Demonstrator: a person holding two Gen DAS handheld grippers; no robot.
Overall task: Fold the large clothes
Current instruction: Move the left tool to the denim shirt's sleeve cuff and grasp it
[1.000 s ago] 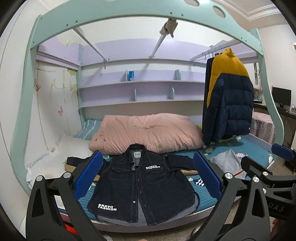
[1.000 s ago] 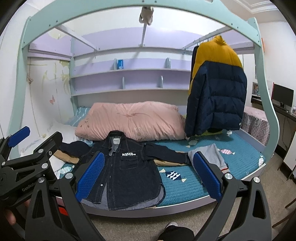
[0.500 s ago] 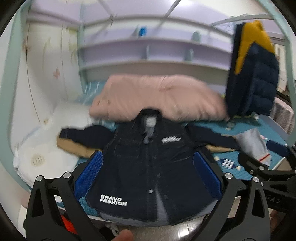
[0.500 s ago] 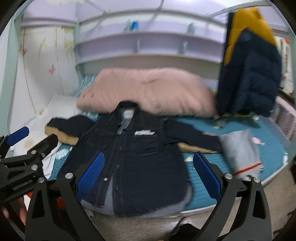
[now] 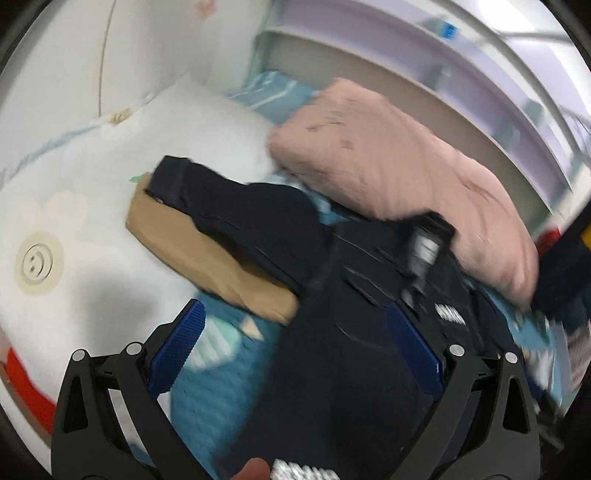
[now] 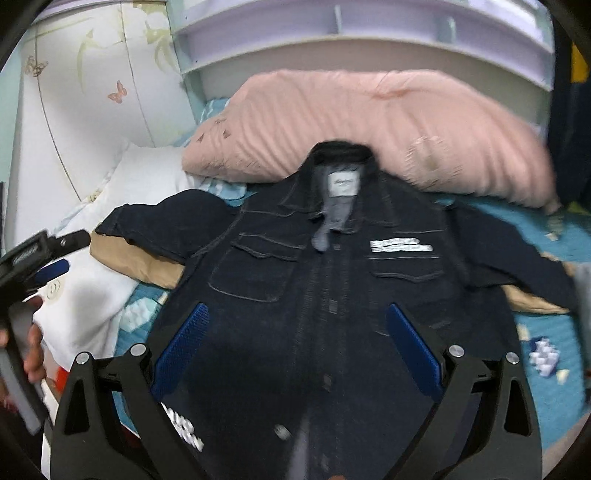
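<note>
A dark denim jacket lies spread face up on the bed, collar toward the pink quilt, sleeves stretched out to both sides. In the left wrist view the jacket fills the lower right, and its left sleeve lies over a tan folded cloth. My left gripper is open and empty above the jacket's left shoulder area. My right gripper is open and empty above the jacket's lower front. The left gripper also shows at the left edge of the right wrist view.
A pink quilt lies behind the jacket. A white pillow sits at the bed's left end. The teal mattress shows to the right. Purple shelves line the wall. A navy puffer coat hangs at the right.
Both grippers have moved in close over the bed. The left one swung toward the jacket's left sleeve and pillow, the right one over the jacket's front. Both stayed open.
</note>
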